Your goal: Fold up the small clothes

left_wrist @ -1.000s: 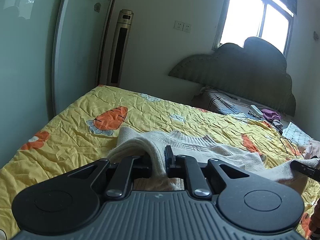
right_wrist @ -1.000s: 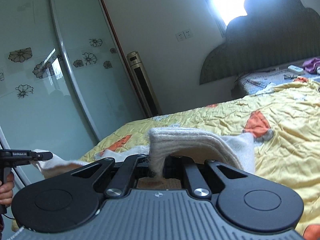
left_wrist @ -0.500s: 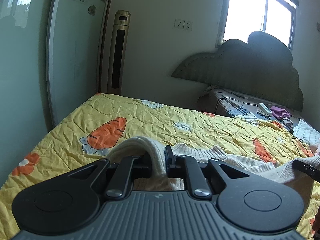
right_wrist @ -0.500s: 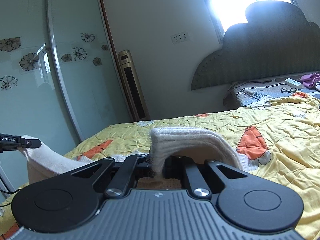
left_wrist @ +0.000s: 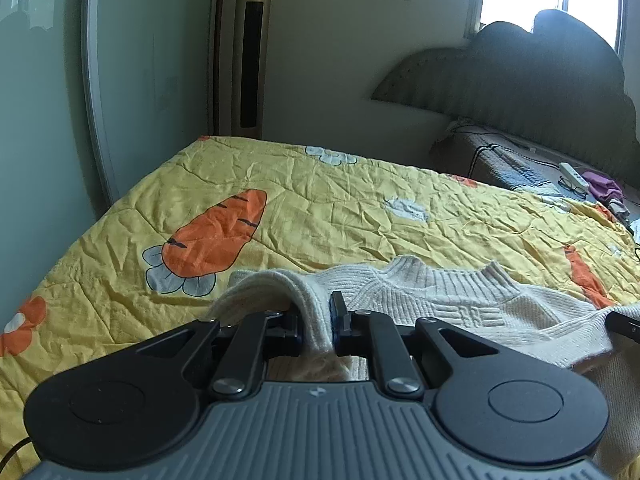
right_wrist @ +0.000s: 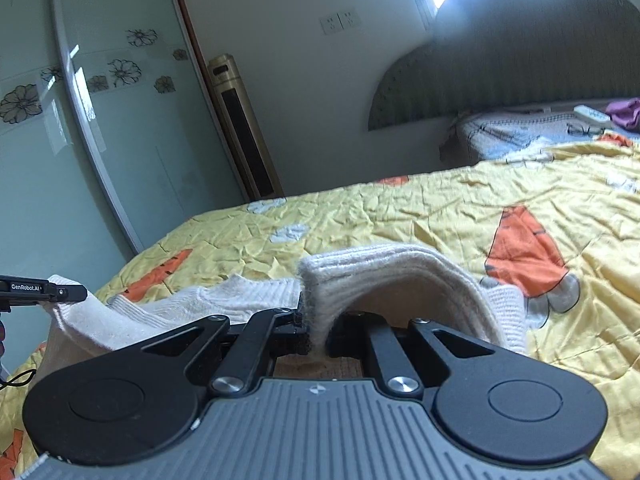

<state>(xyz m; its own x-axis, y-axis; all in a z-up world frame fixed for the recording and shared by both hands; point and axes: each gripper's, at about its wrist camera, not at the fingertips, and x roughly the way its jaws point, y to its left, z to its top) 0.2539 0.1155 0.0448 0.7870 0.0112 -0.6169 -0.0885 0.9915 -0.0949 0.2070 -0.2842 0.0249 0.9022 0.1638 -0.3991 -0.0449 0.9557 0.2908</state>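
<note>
A small cream knit sweater [left_wrist: 448, 296] is stretched between my two grippers just above the yellow carrot-print quilt [left_wrist: 320, 208]. My left gripper [left_wrist: 318, 320] is shut on one folded edge of the sweater, its ribbed collar lying ahead to the right. My right gripper [right_wrist: 318, 328] is shut on the other edge of the sweater [right_wrist: 384, 276], which arches over its fingers. The right gripper's tip shows at the right edge of the left wrist view [left_wrist: 624, 322]; the left gripper shows at the left edge of the right wrist view [right_wrist: 44, 290].
A grey headboard [left_wrist: 540, 92] and a pillow with a remote, glasses and purple cloth [left_wrist: 600, 186] are at the bed's far right. A tower fan [left_wrist: 250, 48] and glass wardrobe doors [right_wrist: 100, 120] stand beyond the bed's far left.
Both grippers have moved forward and lower over the bed with the sweater still held; the sweater's body has come down flatter onto the quilt.
</note>
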